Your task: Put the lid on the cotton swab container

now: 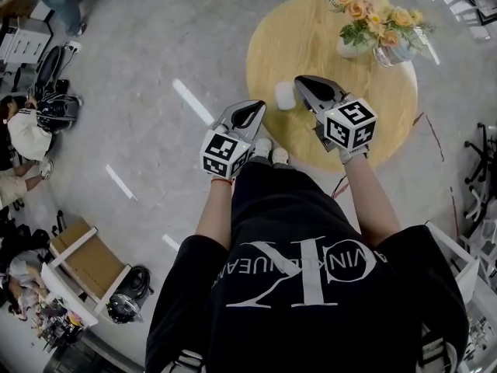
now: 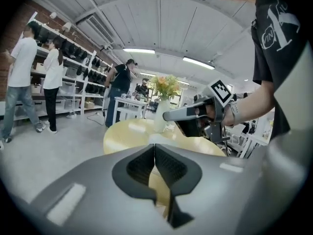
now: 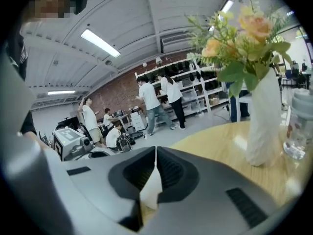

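A small white round container [image 1: 285, 95] stands on the round wooden table [image 1: 311, 37] near its front edge; I cannot pick out a separate lid. My right gripper [image 1: 301, 79] hovers over the table just right of the container, and its jaws meet at the tips [image 3: 155, 151] with nothing gripped. A pale shape shows through the gap below them. My left gripper [image 1: 256, 107] hangs off the table's front left edge, shut and empty [image 2: 155, 146]. The left gripper view looks across the table [image 2: 127, 131] at the right gripper [image 2: 168, 115].
A white vase of orange flowers [image 1: 373, 18] and a glass jar [image 1: 392, 53] stand at the table's far right, also seen as vase [image 3: 264, 116] and jar [image 3: 298, 131]. People, bags and a cardboard box [image 1: 89, 259] sit on the floor at the left. Shelving lines the back wall.
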Motion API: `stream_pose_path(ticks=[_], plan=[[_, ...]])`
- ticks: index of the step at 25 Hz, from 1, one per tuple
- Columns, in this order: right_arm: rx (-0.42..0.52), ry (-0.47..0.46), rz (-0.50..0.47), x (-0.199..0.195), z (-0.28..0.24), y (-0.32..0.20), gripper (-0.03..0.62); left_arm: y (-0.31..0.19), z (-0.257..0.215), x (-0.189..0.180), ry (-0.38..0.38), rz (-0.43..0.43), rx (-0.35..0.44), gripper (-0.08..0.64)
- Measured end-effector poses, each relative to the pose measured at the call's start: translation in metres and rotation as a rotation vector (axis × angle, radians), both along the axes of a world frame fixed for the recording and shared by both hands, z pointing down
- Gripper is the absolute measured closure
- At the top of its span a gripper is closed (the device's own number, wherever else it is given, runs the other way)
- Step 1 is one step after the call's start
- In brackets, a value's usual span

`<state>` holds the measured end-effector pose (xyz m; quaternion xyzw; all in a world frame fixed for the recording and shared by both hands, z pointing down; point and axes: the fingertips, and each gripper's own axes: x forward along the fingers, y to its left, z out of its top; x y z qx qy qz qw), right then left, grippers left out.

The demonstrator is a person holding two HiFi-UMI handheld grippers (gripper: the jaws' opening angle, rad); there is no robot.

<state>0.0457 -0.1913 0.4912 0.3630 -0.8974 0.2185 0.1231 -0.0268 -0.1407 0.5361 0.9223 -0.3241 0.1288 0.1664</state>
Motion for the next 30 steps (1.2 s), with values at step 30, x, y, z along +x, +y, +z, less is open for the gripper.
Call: stream_pose_path(ticks=[30], plan=[[0.352,-0.042,0.129,0.039,-0.11,-0.027,0.573,-0.062,-0.121,-0.074,-0.003,-0.353,0.3,0.548]])
